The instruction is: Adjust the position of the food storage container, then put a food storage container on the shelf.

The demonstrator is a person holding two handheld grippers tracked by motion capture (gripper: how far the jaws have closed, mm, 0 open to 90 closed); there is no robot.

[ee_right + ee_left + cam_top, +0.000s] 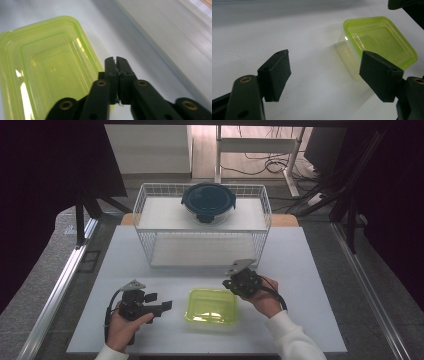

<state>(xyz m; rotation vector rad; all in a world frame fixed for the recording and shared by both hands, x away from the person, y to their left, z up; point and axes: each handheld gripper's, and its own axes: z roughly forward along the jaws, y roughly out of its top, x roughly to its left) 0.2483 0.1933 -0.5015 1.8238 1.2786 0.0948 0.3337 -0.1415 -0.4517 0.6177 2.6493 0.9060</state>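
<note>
Apparently the work in hand concerns a yellow-green lidded plastic container (211, 306), which rests flat on the white table (300, 270) near its front edge, between the person's two hands. Neither tool holds it, so the step reads as the approach before a grasp.

At the lower left of the high view, the left hand-held gripper (161, 307) lies level just above the table, its tip pointing right toward the container's left side, near it but not touching. Its own camera shows the two black jaws spread wide with bare table between them, the container (380, 41) just ahead and to the right.

Near the container's far right corner, the right hand-held gripper (235, 285) is gripped in a hand wearing a white sleeve (295, 340), tilted down and to the left. Its own camera shows the jaws pressed together on nothing, the tip (116, 60) hovering beside the container's lid (45, 65) over bare table.

Beyond, a white wire basket (202, 227) stands at the back of the table, a round dark-blue lidded container (208, 202) resting on its upper shelf.

The next move likely calls for the right jaws to part, or for the left hand-held gripper to slide forward until its jaws straddle the container's edge
</note>
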